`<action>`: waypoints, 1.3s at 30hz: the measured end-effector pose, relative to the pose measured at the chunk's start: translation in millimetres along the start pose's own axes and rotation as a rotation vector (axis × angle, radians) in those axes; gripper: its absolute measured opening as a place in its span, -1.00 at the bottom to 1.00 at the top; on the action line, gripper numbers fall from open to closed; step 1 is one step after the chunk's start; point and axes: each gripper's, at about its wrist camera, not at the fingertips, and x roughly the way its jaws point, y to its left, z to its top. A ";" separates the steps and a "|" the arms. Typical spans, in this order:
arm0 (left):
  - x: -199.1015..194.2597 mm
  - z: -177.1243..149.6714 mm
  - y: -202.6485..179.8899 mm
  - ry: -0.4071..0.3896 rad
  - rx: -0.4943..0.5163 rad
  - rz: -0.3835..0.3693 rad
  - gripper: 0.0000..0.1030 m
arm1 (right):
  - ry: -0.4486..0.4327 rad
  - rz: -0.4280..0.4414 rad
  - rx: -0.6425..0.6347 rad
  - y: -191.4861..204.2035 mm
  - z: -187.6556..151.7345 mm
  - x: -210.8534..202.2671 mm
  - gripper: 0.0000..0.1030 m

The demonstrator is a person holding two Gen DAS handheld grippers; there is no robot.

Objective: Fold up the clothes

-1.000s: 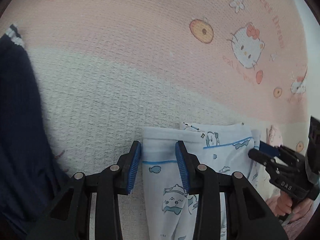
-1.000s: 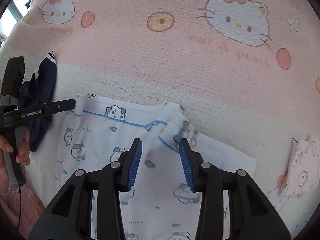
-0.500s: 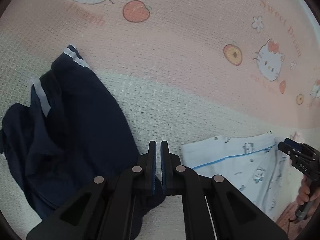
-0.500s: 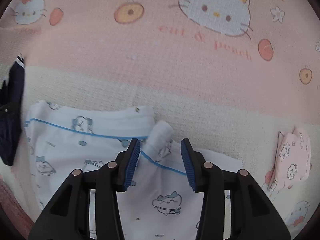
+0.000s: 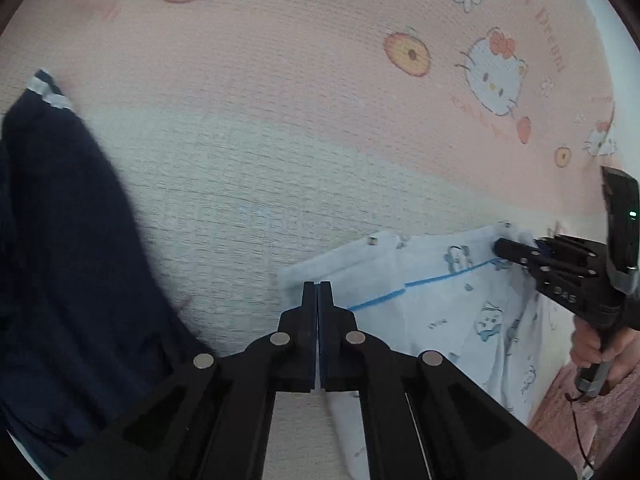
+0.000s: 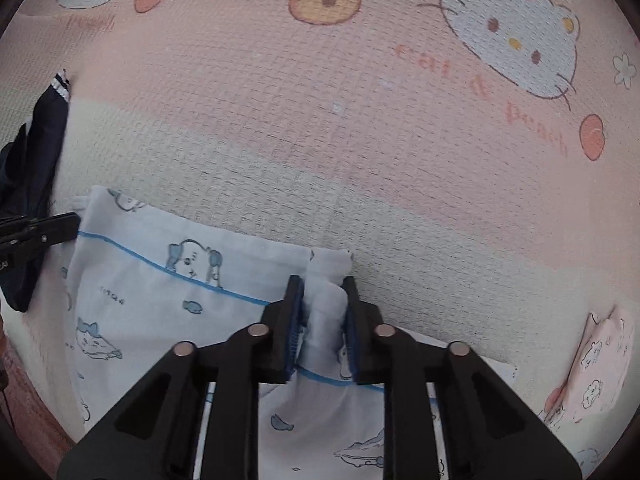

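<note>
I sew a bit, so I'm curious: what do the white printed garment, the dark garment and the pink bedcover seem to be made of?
White printed garment: thin, matte woven cloth, probably light cotton; it bunches softly where the closing right gripper pinches it.
Dark garment: navy, heavier and matte, with white stripes at its edge; the fibre is unclear.
Pink bedcover: textile with a raised waffle-like grid, possibly cotton.

Background: pink and cream waffle-weave bedspread (image 6: 360, 140) printed with cartoon cats, peaches, oranges; soft, even daylight.
</note>
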 end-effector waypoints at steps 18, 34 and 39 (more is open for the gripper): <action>15.5 -11.0 1.5 0.030 -0.090 -0.132 -0.04 | -0.139 -0.105 0.103 -21.4 -0.4 -46.3 -0.43; -26.7 5.7 4.8 -0.053 -0.054 -0.119 -0.91 | -0.180 -0.179 0.123 -1.7 -19.9 -45.2 -0.43; -26.0 0.9 9.8 -0.035 -0.026 0.006 -0.92 | -0.244 -0.182 0.165 -12.1 -16.7 -69.3 -0.41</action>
